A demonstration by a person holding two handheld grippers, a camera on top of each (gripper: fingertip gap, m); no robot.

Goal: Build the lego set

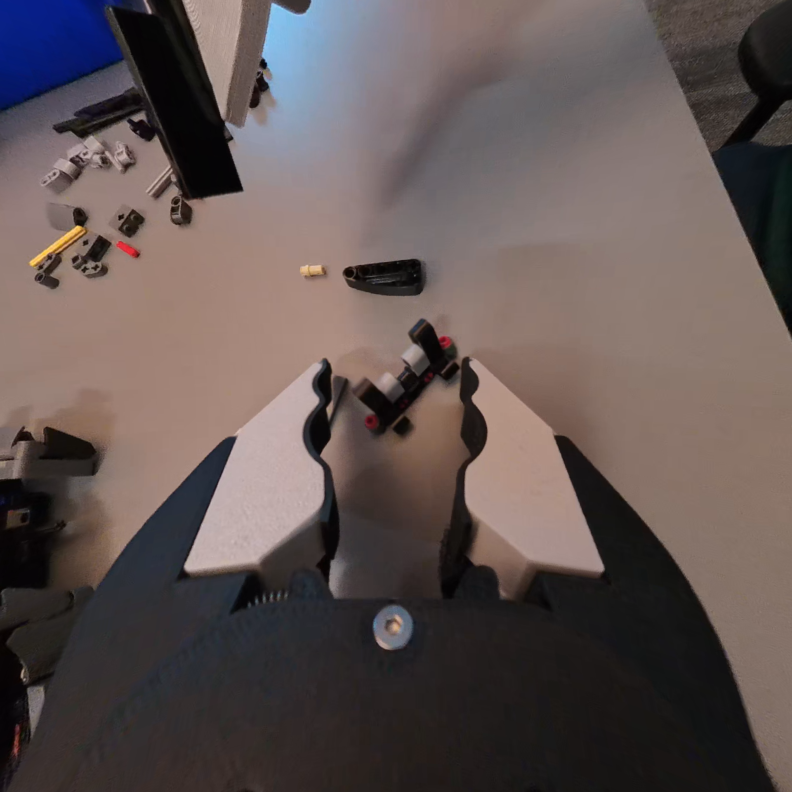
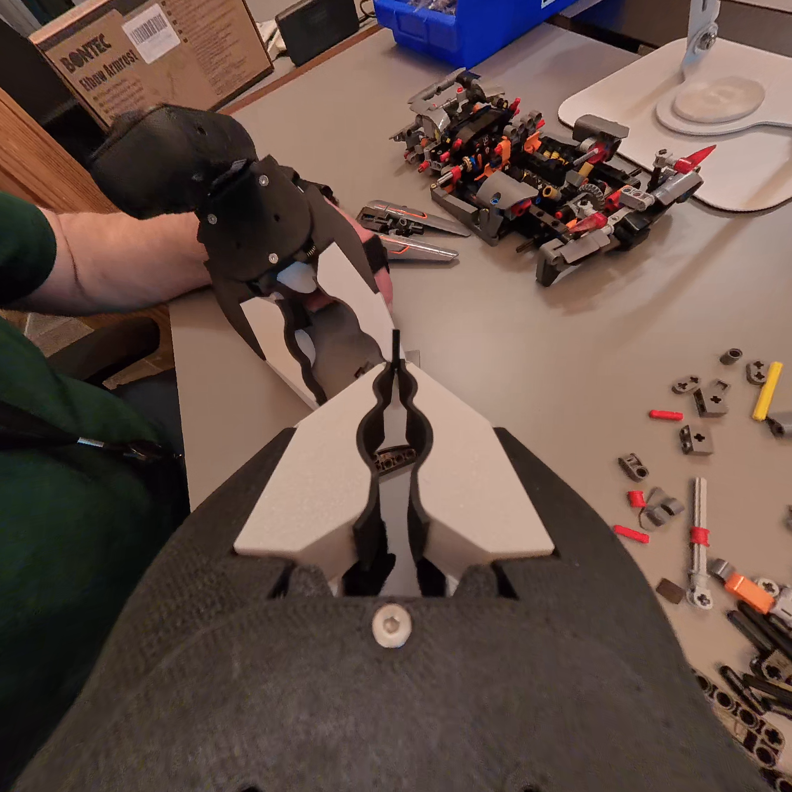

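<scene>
Two claws: left gripper [image 1: 392,368] gapes astride the diagonal subassembly [image 1: 405,383]; right gripper [image 2: 395,364] pinches a black axle [image 2: 395,345] upright.

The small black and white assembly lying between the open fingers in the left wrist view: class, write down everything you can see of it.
The small assembly is a short build of black plastic beams lying flat on the grey table, slanted across the view. Two pale grey-white sleeves sit on a dark rod along its middle, and an upright black piece rises at its far end. Small red pins show at both ends and along one beam. It lies between the tips of the left gripper, whose fingers stand apart and do not touch it. A thin grey strip lies beside it.
</scene>
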